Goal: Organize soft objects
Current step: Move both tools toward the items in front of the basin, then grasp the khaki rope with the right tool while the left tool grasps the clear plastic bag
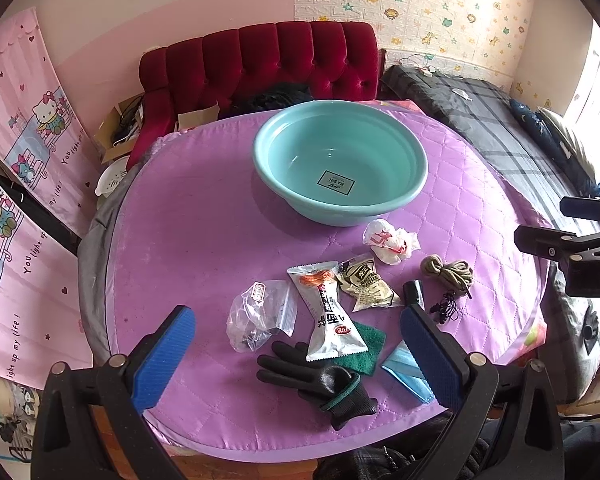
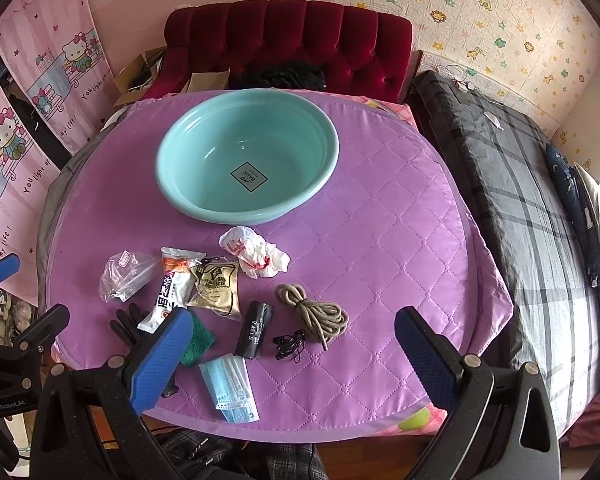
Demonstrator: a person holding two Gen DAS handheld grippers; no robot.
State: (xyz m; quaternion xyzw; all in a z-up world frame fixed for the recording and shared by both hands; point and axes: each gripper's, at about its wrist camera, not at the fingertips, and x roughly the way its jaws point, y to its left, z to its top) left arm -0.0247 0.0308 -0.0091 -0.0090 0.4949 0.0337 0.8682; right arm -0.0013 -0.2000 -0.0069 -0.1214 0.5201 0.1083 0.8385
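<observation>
Soft clutter [image 2: 228,304] before teal basin [image 2: 172,148], tools [image 2: 292,360] apart.

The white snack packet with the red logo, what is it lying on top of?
The white snack packet lies across a green scouring pad and the fingertips of a black glove. Most of the pad's left part is hidden beneath it, so its full shape cannot be seen.

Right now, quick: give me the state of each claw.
Left claw: open, holding nothing, above the black glove.
Right claw: open, holding nothing, above the blue mask.
</observation>
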